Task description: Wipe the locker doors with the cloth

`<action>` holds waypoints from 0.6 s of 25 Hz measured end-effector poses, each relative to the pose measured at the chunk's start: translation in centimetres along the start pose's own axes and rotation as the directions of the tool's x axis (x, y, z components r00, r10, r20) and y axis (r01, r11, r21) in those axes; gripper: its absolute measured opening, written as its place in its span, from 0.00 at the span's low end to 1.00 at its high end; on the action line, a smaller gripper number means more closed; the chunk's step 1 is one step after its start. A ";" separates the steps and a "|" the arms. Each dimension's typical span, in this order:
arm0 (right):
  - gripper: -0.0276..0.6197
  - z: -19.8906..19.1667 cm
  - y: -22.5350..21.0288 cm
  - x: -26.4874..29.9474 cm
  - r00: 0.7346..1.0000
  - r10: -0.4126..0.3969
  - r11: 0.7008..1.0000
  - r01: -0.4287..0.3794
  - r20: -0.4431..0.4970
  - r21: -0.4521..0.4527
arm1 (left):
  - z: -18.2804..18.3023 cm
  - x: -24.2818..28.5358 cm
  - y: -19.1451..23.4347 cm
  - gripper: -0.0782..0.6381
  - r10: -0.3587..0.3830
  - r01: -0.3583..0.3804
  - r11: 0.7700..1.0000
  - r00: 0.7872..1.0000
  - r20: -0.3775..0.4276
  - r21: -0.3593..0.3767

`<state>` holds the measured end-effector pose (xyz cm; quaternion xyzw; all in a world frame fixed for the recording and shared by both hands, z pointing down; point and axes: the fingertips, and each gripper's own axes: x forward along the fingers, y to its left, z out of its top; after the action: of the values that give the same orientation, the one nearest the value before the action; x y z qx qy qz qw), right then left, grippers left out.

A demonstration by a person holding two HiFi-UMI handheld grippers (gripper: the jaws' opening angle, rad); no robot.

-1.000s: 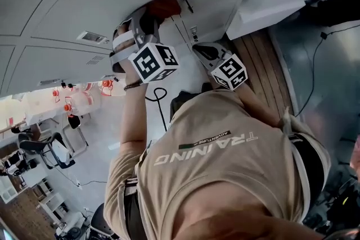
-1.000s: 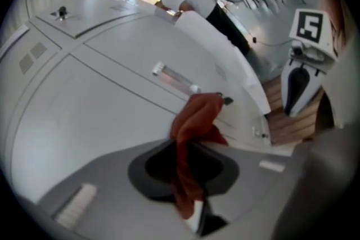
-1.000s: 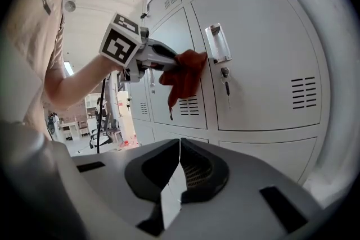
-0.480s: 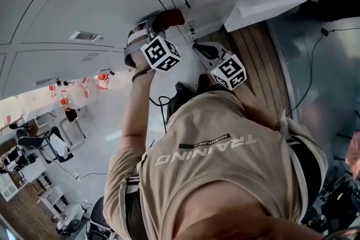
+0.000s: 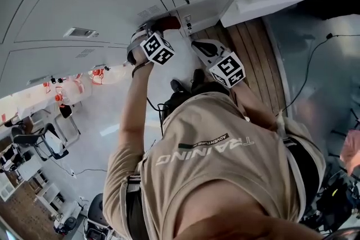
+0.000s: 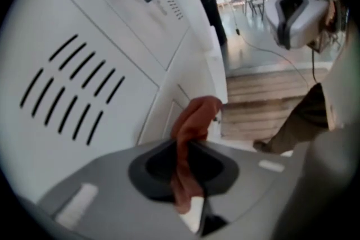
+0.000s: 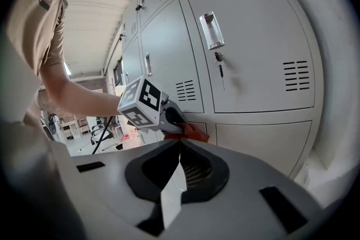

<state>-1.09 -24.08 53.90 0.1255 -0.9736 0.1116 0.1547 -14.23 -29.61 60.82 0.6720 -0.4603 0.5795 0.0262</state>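
We have our left gripper (image 6: 188, 188) clamped on the rust-red cloth (image 6: 195, 118), which lies against a low grey locker door (image 7: 259, 143) near its top seam, while our right gripper (image 7: 179, 168) hangs close by, jaws together and empty.

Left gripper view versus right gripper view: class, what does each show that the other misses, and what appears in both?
Left only: the wooden floor, and the red cloth clamped in the left tool. Right only: the left tool's marker cube, and the right tool shut, empty. Both: the cloth and the grey locker doors.
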 end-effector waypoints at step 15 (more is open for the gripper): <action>0.07 1.8 5.9 2.2 1.000 0.024 0.999 -0.024 -0.005 -0.029 | -4.7 -11.3 -1.0 0.18 0.133 0.060 0.843 0.939 0.316 -0.535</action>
<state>-5.26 -19.45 51.86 0.1111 -0.9762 0.0996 0.1576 -16.06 -19.72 53.78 0.7185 -0.6142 0.3028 0.1218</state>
